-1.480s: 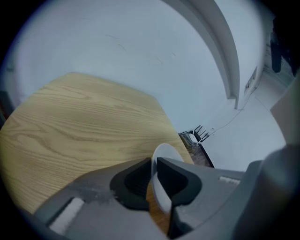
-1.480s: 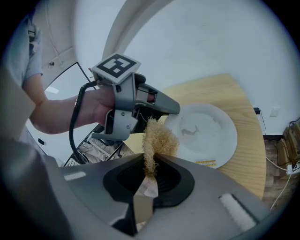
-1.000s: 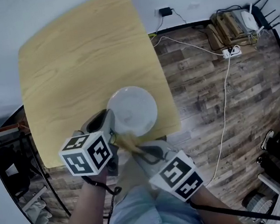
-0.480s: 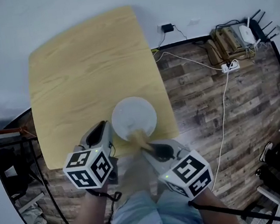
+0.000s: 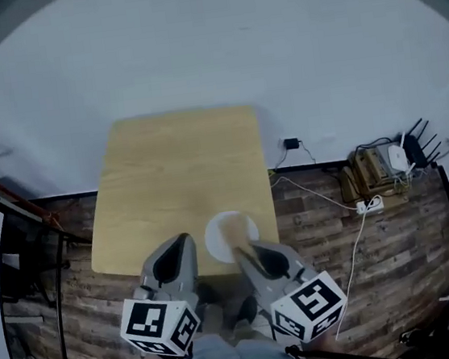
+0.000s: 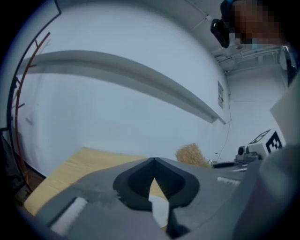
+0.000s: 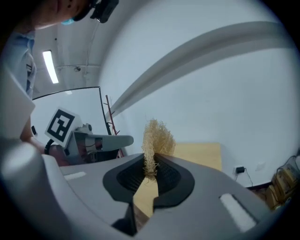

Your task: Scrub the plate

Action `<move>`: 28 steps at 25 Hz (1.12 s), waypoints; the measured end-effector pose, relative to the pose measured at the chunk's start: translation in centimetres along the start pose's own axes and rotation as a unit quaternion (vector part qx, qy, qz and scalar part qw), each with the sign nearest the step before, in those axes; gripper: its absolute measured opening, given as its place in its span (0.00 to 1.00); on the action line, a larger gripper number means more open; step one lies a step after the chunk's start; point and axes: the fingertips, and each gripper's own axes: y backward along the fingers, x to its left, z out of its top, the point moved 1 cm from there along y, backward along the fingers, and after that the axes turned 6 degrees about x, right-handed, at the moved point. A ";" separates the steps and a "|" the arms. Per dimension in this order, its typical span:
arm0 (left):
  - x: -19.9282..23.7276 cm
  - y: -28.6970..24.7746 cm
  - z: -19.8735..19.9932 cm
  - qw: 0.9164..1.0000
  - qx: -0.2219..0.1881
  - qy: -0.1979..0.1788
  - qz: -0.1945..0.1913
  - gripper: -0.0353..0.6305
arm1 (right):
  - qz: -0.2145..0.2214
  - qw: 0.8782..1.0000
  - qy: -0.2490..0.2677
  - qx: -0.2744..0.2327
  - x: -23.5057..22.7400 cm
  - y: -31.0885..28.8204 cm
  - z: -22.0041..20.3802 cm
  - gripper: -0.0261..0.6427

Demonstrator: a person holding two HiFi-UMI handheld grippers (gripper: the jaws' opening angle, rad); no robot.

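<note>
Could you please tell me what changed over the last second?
Both grippers rose off the plate toward the person. The left gripper has just closed its jaws, with nothing between them; the right gripper lifted the scrubber away, still clamped. The plate stays on the table, near its edge.

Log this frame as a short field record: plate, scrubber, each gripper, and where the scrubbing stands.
plate: white, on the table near its front edge
scrubber: tan fibre tuft, pinched in the right gripper
left gripper: jaws just closed, together, nothing between them
right gripper: shut on the scrubber
stage: both grippers held up off the plate; no scrubbing contact
</note>
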 end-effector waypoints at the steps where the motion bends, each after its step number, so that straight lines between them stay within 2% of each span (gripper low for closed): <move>1: 0.0 0.8 1.0 1.000 -0.014 -0.010 0.009 0.09 | -0.007 1.000 0.011 -0.012 0.2 0.2 1.1 0.11; 4: 0.2 2.7 3.4 0.998 -0.039 -0.026 0.036 0.09 | -0.031 0.998 0.032 -0.046 0.8 0.6 3.9 0.11; 6: -0.2 3.4 4.5 0.997 -0.053 -0.038 0.041 0.09 | -0.041 0.996 0.041 -0.069 1.7 0.9 5.6 0.11; 9: -0.4 4.1 5.3 0.994 -0.065 -0.073 0.046 0.09 | -0.059 0.993 0.065 -0.083 3.2 0.4 7.2 0.11; 12: 0.5 4.9 6.5 0.994 -0.078 -0.072 0.035 0.09 | -0.079 0.990 0.083 -0.082 4.4 -0.5 7.6 0.11; 16: 2.3 6.1 7.1 0.992 -0.094 -0.079 0.042 0.09 | -0.092 0.988 0.090 -0.083 5.6 -1.5 7.7 0.11; 22: 3.3 5.9 7.0 0.992 -0.085 -0.091 0.036 0.09 | -0.108 0.985 0.096 -0.091 6.0 -2.1 8.5 0.11; 28: 4.2 5.8 7.8 0.990 -0.101 -0.100 0.026 0.09 | -0.121 0.982 0.105 -0.099 6.6 -3.0 9.2 0.11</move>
